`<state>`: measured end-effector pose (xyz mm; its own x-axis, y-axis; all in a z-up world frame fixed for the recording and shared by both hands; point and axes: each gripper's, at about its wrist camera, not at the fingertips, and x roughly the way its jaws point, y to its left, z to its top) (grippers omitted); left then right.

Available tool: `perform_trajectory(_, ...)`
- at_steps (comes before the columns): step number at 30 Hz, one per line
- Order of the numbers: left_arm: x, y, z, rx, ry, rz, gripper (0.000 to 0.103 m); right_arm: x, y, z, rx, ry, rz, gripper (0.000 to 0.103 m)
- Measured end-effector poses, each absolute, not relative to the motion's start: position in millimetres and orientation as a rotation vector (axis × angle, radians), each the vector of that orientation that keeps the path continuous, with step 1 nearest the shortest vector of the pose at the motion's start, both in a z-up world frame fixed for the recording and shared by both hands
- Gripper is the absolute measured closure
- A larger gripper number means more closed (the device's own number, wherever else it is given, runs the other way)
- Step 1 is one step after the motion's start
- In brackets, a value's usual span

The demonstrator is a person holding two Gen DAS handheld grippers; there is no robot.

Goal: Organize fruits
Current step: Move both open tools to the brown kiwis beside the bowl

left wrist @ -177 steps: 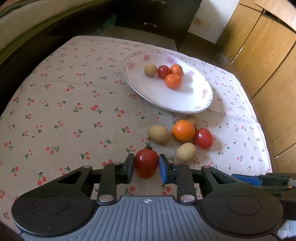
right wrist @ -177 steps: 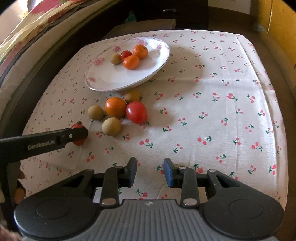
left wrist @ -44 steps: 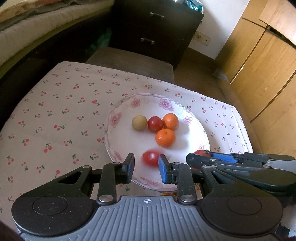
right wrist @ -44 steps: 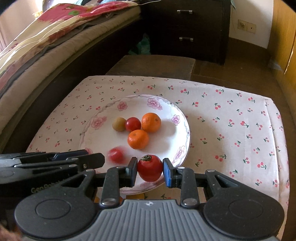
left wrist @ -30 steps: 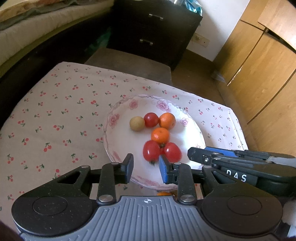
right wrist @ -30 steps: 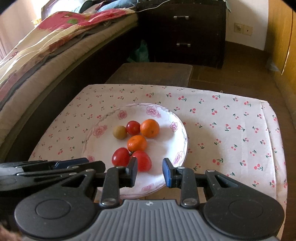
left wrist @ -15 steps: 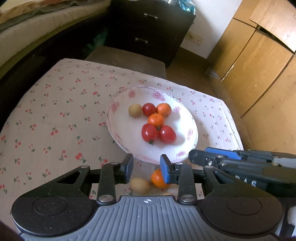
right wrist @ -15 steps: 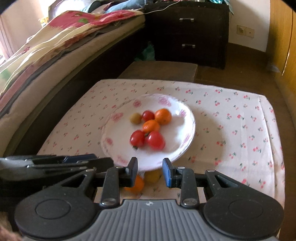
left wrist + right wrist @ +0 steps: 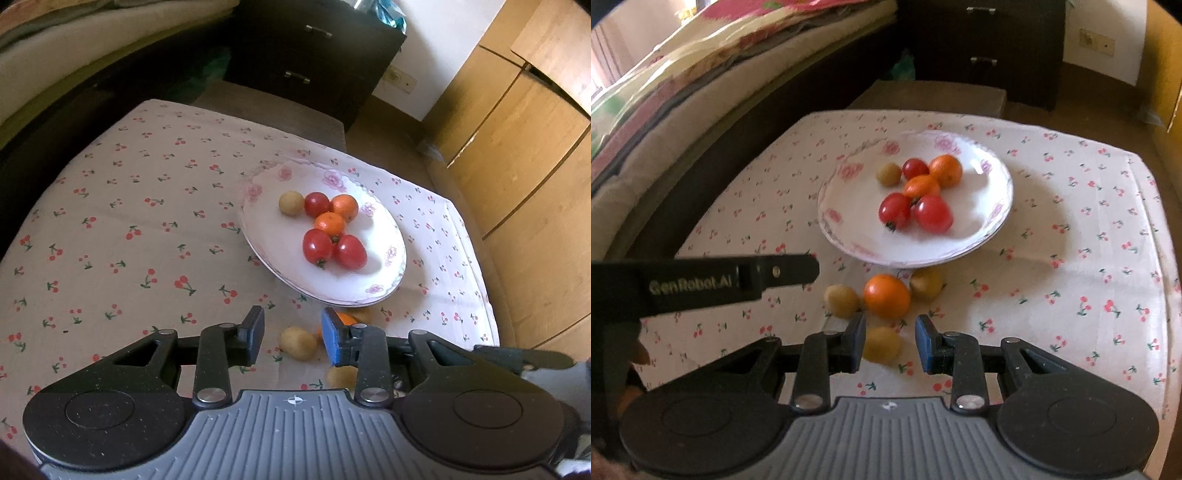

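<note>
Six fruits sit grouped on the floral plate (image 9: 993, 218) on the cherry-print counter (image 9: 1089, 258): two large tomatoes (image 9: 932, 213) at the near side, two small oranges (image 9: 921, 185), a small tomato and a tan fruit behind. An orange (image 9: 886, 295) and three tan fruits (image 9: 882, 345) lie loose on the cloth just below the plate. The left gripper (image 9: 291, 334) has just been opening its jaws, nothing between them; the right gripper (image 9: 890, 341) hangs above one loose tan fruit, jaws narrowly apart and empty

both wrist views look steeply down from near, sharing the plate (image 9: 388, 284) (image 9: 997, 225) and tablecloth (image 9: 129, 240) (image 9: 1089, 258).
</note>
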<state>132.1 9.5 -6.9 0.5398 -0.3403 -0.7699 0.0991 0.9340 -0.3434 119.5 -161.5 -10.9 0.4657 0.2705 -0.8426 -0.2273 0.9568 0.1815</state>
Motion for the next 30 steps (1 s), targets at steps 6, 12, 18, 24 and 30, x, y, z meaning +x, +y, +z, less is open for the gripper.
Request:
perform_trajectory(6, 133.9, 12.3, -9.7, -0.284, 0.981, -0.268, 0.058, 122.8, -149.5, -26.6, 0.014, 1.085, 0.318, 0.072)
perform_trajectory(12, 134.1, 10.6, -14.1, -0.283, 0.995, -0.281, 0.057, 122.9, -142.8, -38.4, -0.022, 1.108, 0.321, 0.071)
perform_trajectory(18, 133.5, 4.3, -18.1, -0.274, 1.013, -0.3, 0.056, 118.1, -146.4, -37.6, -0.028, 1.113, 0.328, 0.071)
perform_trajectory(24, 136.7, -8.0, -27.5, -0.256, 1.036, -0.312, 0.056, 110.5, -159.5, -36.5, -0.019, 1.116, 0.313, 0.071)
perform_trajectory(30, 142.6, -19.9, -36.8, -0.202, 1.044, -0.297, 0.055, 106.8, -174.2, -34.5, 0.005, 1.11, 0.296, 0.071)
